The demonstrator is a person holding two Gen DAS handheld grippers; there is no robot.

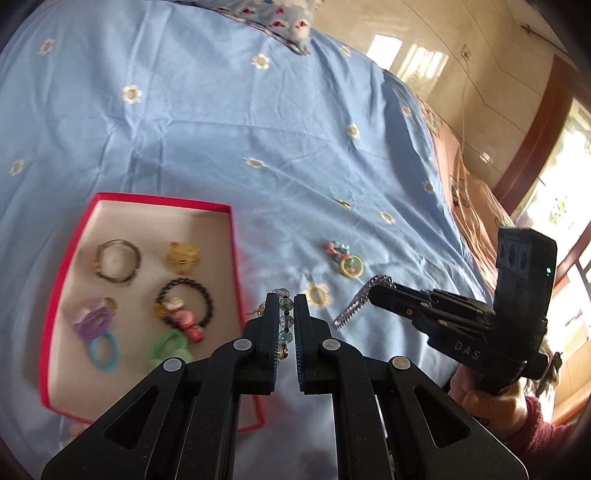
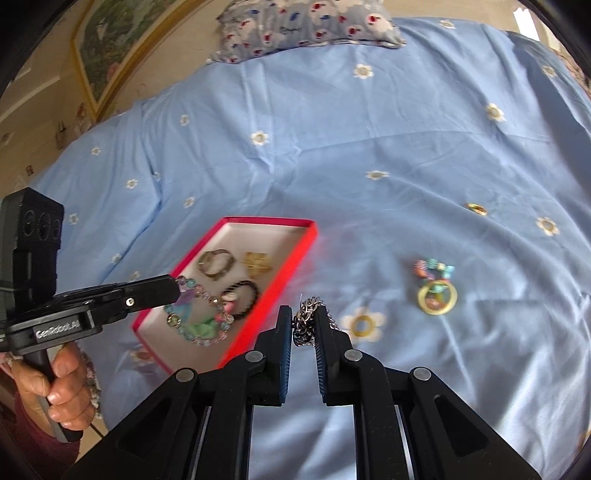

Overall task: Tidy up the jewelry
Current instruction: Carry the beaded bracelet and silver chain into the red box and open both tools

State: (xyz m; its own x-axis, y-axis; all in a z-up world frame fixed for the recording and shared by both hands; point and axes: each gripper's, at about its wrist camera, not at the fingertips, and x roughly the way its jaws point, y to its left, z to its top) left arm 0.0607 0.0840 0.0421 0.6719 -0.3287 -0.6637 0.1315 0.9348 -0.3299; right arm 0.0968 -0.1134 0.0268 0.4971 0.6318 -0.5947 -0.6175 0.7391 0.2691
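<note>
A red box (image 1: 232, 236) (image 2: 306, 240) with a pale inside lies on the blue bedspread and holds several bracelets, hair ties and a gold charm. My left gripper (image 1: 286, 306) is shut on a glass bead bracelet (image 1: 286, 319) just right of the box; in the right wrist view the bracelet (image 2: 199, 325) hangs from it over the box. My right gripper (image 2: 304, 317) is shut on a silver chain (image 2: 306, 321), which dangles from it in the left wrist view (image 1: 354, 306). A colourful beaded piece with a yellow ring (image 1: 345, 260) (image 2: 436, 288) lies on the bedspread.
A small gold ring (image 1: 344, 203) (image 2: 477, 209) lies farther out on the bedspread. A flowered pillow (image 2: 306, 26) sits at the far end of the bed. The bed's right edge drops to a tiled floor (image 1: 461, 74).
</note>
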